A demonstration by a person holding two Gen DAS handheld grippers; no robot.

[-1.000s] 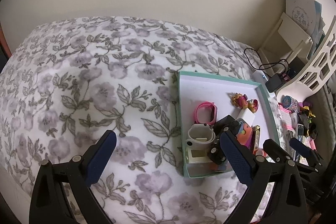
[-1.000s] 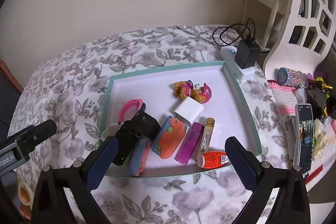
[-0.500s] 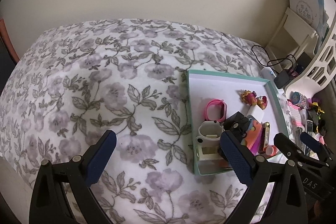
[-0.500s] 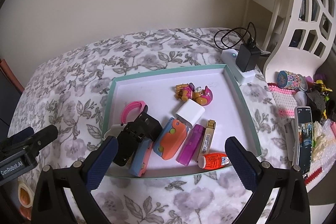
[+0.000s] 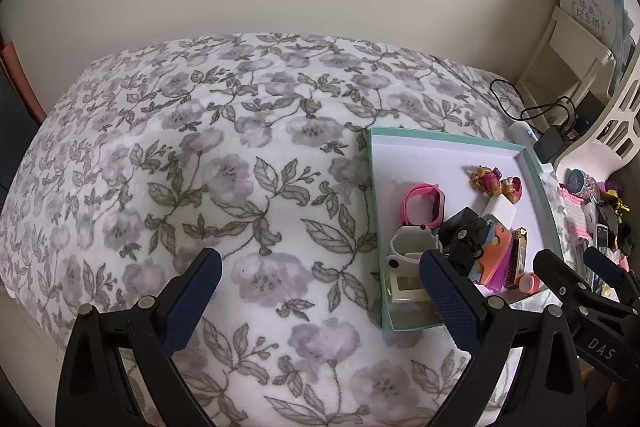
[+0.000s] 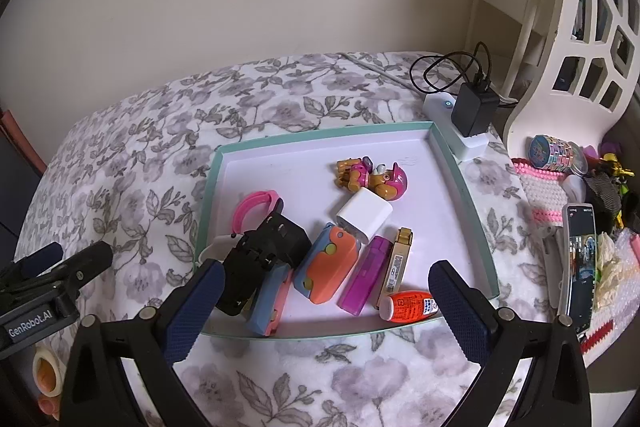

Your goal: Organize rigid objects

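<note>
Behind the black toy car (image 6: 260,263), a half-hidden white cup (image 5: 408,247); both grippers' jaws wide apart, empty.

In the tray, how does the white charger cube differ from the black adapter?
Colour: the white charger cube is plain glossy white; the black adapter is matte black with ridged detail. Size: the black adapter looks bulkier and longer than the cube. Place: the cube sits mid-tray beside the toy pup; the adapter lies at the left, overlapping the blue and pink case. Both lie in the teal tray, ungripped.
</note>
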